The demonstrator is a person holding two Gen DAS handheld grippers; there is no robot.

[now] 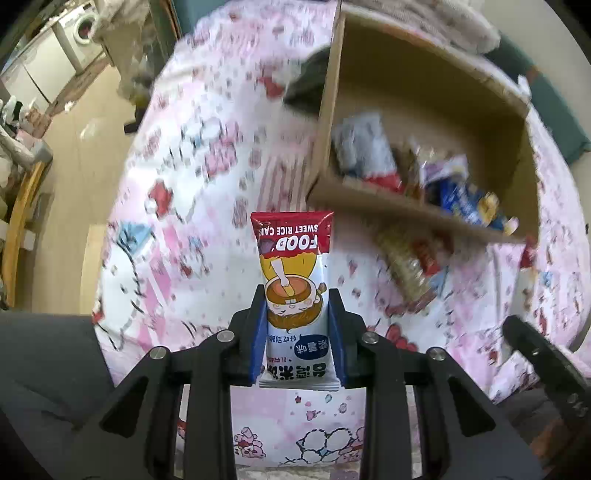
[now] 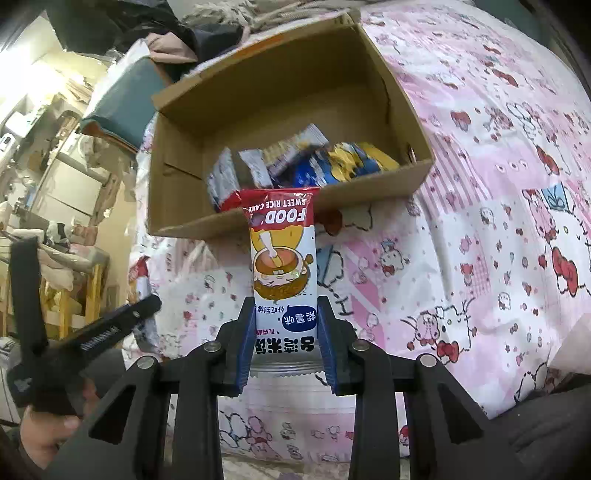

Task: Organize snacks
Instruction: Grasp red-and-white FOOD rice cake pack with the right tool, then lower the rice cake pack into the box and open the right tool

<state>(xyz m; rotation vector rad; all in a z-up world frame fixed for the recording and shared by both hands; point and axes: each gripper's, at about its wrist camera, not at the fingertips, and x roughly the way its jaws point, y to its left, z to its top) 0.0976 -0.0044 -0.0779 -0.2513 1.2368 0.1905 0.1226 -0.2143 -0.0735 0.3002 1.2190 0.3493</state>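
On a bed covered by a pink cartoon-print sheet (image 1: 207,155), two hand-held grippers each carry a sweet rice cake packet toward an open cardboard box (image 2: 184,177).

In the left wrist view, a washing machine (image 1: 83,31) stands at the far left across the room floor. The left gripper (image 1: 297,295) has its blue-padded fingers (image 1: 258,332) closed on the sides of a red-and-white rice cake packet (image 1: 293,280), which stands upright between them, red end up, held above the sheet. The cardboard box sits to the upper right on the bed, its near wall between the packet and the snacks inside; this view is motion-blurred. One loose snack pack (image 1: 406,266) lies on the sheet just outside the box's near wall, its details too smeared to read. A black arm of the other gripper shows at the lower right edge.

In the right wrist view, cluttered shelves fill the left edge, and a black gripper handle held in a hand (image 2: 48,435) crosses the lower left corner. The right gripper (image 2: 286,310) pinches a second rice cake packet (image 2: 282,266) of the same design, its red top overlapping the box's near wall. Inside the box lie several wrapped snacks (image 2: 295,162), white, blue and yellow, bunched against the near wall; their exact count cannot be told.
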